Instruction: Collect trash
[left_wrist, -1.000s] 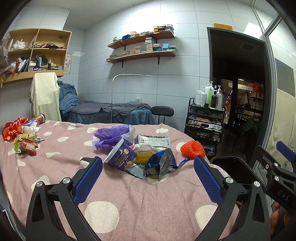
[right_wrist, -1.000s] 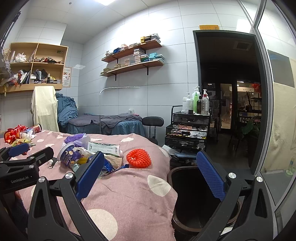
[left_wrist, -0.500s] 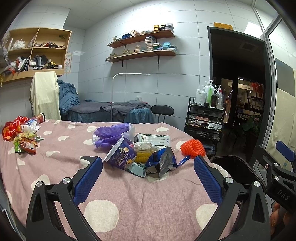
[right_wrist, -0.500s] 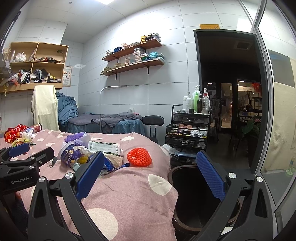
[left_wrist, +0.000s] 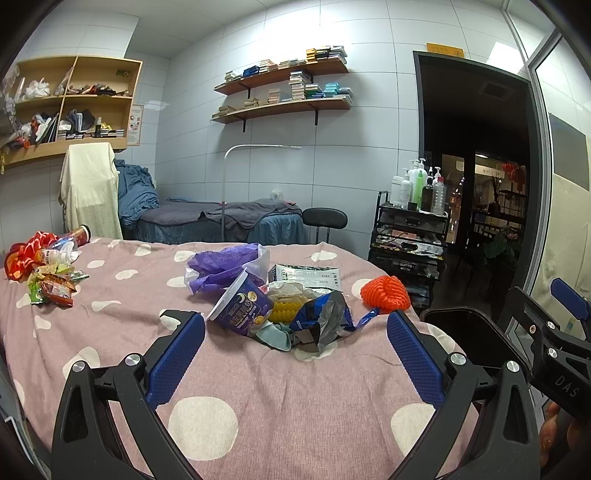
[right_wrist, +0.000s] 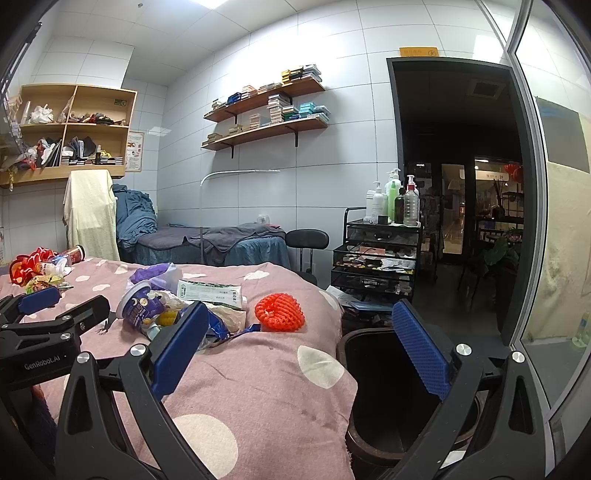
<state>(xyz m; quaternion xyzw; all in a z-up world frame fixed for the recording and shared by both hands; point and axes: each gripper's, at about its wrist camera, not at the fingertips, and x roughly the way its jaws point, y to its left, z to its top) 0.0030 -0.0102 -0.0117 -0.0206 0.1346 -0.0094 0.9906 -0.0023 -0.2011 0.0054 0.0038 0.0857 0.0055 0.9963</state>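
Left tongs (left_wrist: 295, 345): you are holding these spread wide with nothing between the blue pads, hovering low over the pink polka-dot tabletop (left_wrist: 258, 387).
Right tongs (right_wrist: 301, 341): also gaping wide and carrying nothing; the left pad is hanging over the tabletop edge, the right pad over the bin.
Trash pile (left_wrist: 280, 310): it is sitting just ahead of your left tongs, between the two pads in that view and a little beyond their tips, untouched.
Purple cup (left_wrist: 242, 304): lying tipped on its side at the left of the pile, closest to your left pad.
Blue wrapper (left_wrist: 325, 321): crumpled at the near right of the pile, nearer your right pad.
Orange net ball (right_wrist: 279, 312): resting just beyond the pile on the tabletop, straight ahead between the right tongs' pads.
Dark bin (right_wrist: 384, 373): standing on the floor against the tabletop's edge, directly under your right tongs, mouth open.
Second heap (left_wrist: 40, 269): snack packets and bottles are lying far off to the left of both tongs, well apart from the main pile.
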